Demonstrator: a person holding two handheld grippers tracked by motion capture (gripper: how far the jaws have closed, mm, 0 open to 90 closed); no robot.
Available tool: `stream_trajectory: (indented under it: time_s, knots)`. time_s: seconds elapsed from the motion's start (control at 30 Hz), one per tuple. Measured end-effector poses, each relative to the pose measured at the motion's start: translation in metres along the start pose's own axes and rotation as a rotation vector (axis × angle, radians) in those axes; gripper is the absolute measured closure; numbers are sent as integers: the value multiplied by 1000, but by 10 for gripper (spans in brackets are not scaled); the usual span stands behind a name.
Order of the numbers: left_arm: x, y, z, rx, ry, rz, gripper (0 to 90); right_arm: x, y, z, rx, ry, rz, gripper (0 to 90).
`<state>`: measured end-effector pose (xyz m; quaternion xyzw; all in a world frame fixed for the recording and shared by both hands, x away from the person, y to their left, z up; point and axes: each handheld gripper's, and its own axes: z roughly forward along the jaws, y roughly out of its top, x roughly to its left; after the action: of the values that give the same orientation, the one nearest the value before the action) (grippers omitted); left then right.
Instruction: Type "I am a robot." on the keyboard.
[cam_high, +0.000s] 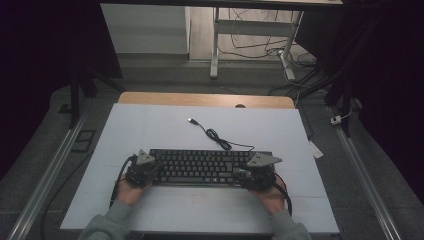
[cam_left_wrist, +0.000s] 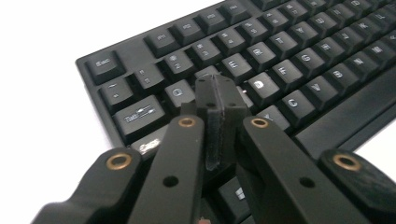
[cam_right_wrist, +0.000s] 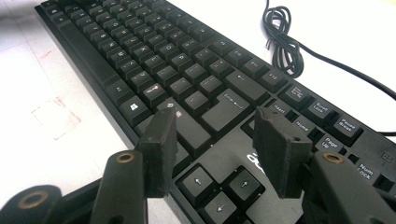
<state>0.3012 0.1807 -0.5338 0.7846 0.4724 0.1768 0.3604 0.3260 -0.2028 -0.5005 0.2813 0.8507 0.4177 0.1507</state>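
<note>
A black keyboard (cam_high: 202, 166) lies on the white table (cam_high: 150, 130), a little below the middle of the high view. Its cable (cam_high: 215, 134) runs toward the upper middle of the frame. The left gripper (cam_high: 142, 172) is over the left end of the keyboard. Its jaws are pressed fully together with nothing between them, the tips over the keys near the A key. The right gripper (cam_high: 256, 175) is over the right end, above the arrow keys (cam_right_wrist: 219, 186). Its jaws stand apart and hold nothing.
</note>
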Motion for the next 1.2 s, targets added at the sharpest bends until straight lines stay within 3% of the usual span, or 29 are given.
stream_trajectory:
  time_s: [0.17, 0.37, 0.57, 0.7, 0.93, 1.2]
  knots:
    - [1, 0, -2, -8, 4, -2, 893, 2, 0, 0, -2, 9, -5, 496]
    - [4, 1, -13, -95, 2, -26, 880, 0, 0, -1, -3, 4, -4, 496]
    - [9, -1, -17, -128, -18, -62, 653, 0, 0, -1, -7, 4, -2, 495]
    - [12, -2, -19, -132, -33, -63, 544, -1, 0, -2, -11, 5, -4, 493]
    - [20, -4, -26, -155, -48, -75, 481, -1, -1, -1, -11, 11, -15, 492]
    - [20, -4, -26, -144, -60, -66, 454, -1, -1, -1, -9, 8, -16, 492]
